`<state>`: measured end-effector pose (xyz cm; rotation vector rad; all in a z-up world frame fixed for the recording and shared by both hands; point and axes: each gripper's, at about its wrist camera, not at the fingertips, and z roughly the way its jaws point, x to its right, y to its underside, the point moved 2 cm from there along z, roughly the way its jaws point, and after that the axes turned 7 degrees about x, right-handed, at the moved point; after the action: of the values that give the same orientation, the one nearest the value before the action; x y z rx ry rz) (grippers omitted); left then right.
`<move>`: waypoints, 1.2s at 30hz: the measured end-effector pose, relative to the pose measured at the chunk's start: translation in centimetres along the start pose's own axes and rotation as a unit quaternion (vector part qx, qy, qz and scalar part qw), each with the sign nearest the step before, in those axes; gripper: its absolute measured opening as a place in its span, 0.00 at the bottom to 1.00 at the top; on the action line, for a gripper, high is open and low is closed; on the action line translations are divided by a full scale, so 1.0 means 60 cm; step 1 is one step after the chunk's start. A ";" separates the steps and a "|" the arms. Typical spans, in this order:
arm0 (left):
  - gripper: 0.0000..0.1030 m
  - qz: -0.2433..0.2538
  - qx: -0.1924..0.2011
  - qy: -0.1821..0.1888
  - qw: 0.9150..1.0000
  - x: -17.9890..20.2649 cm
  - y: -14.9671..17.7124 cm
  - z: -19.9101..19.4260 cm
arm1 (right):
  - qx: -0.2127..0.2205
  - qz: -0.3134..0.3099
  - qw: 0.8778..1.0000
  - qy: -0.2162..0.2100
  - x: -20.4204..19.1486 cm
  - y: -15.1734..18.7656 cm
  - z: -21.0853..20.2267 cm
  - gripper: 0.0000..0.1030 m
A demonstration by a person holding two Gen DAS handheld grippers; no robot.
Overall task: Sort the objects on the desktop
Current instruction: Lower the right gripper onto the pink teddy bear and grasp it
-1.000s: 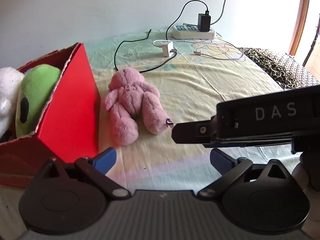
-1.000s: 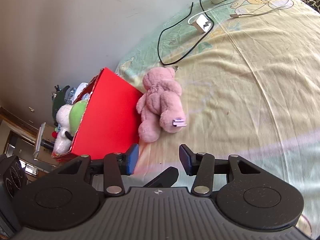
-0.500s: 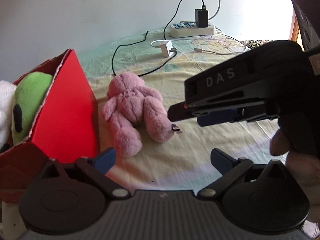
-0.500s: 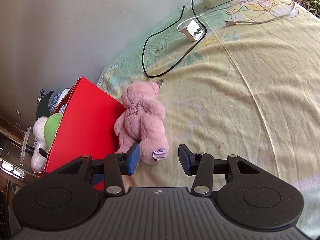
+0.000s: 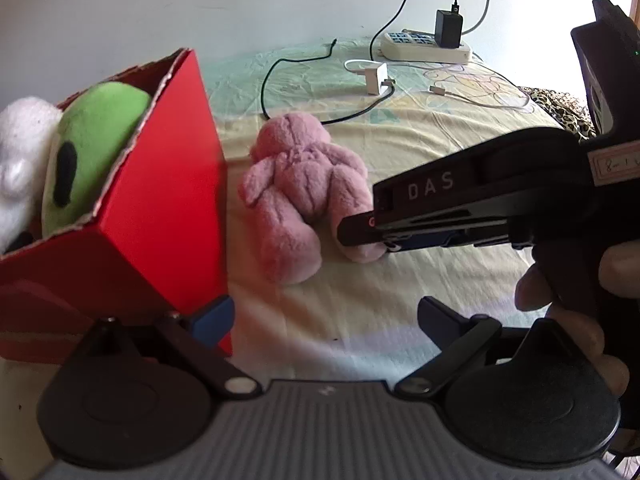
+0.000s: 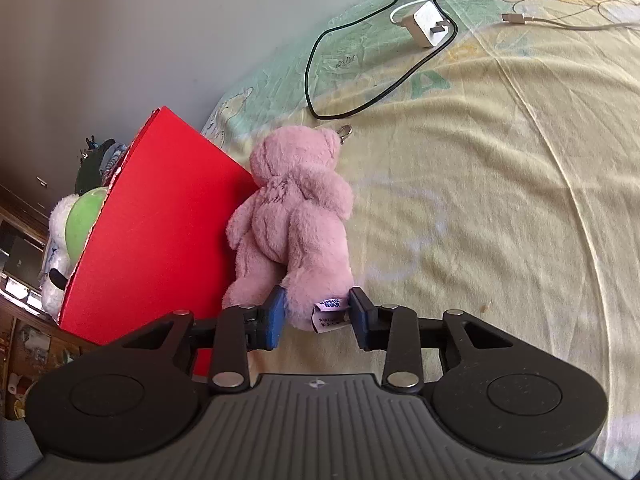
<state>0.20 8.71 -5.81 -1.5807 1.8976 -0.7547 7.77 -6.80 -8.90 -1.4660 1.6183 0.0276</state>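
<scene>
A pink teddy bear (image 5: 304, 184) (image 6: 296, 216) lies face down on the yellow sheet, close against the red cardboard box (image 5: 160, 216) (image 6: 160, 220). A green plush (image 5: 92, 148) and a white plush (image 5: 20, 160) sit inside the box. My right gripper (image 6: 318, 312) is open, its blue pads on either side of the bear's nearer leg and its tag. In the left wrist view it (image 5: 360, 236) reaches in from the right onto that leg. My left gripper (image 5: 324, 314) is open and holds nothing, hanging above the sheet by the box's front corner.
At the back lie a white power strip (image 5: 424, 46) with a black adapter, a white charger (image 5: 376, 78) (image 6: 428, 24), a black cable (image 5: 280, 76) and a white cable. Leopard-print fabric (image 5: 560, 108) sits at the far right. A hand (image 5: 580, 300) holds the right gripper.
My right gripper has moved forward and down until the bear's leg lies between its fingers. The left gripper has shifted slightly closer to the box.
</scene>
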 end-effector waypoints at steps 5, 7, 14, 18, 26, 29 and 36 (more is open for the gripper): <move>0.95 -0.007 0.008 -0.003 1.000 -0.003 0.003 -0.011 | -0.007 0.004 1.000 -0.005 -0.002 0.006 -0.013 0.32; 0.95 -0.013 0.013 -0.001 1.000 -0.007 0.003 -0.018 | -0.013 0.006 1.000 -0.006 -0.002 0.011 -0.022 0.32; 0.95 -0.055 0.013 0.018 0.998 -0.030 0.013 -0.039 | -0.033 0.003 0.999 -0.005 0.001 0.039 -0.069 0.32; 0.96 -0.073 0.007 0.026 0.997 -0.040 0.022 -0.049 | -0.035 -0.006 0.999 0.005 0.003 0.063 -0.101 0.32; 0.94 -0.057 0.002 0.058 0.997 -0.025 0.039 -0.063 | -0.038 0.028 0.999 0.018 0.015 0.103 -0.136 0.32; 0.94 -0.040 0.004 0.064 0.997 -0.019 0.044 -0.071 | -0.038 0.035 0.998 0.023 0.018 0.114 -0.150 0.32; 0.93 -0.031 0.005 0.075 0.997 -0.020 0.046 -0.075 | -0.031 0.059 0.997 0.028 0.022 0.121 -0.162 0.34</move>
<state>-4.71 10.62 -4.63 -1.6247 1.9540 -0.9325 -3.57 -11.20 -8.00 -1.4266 1.7615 0.1055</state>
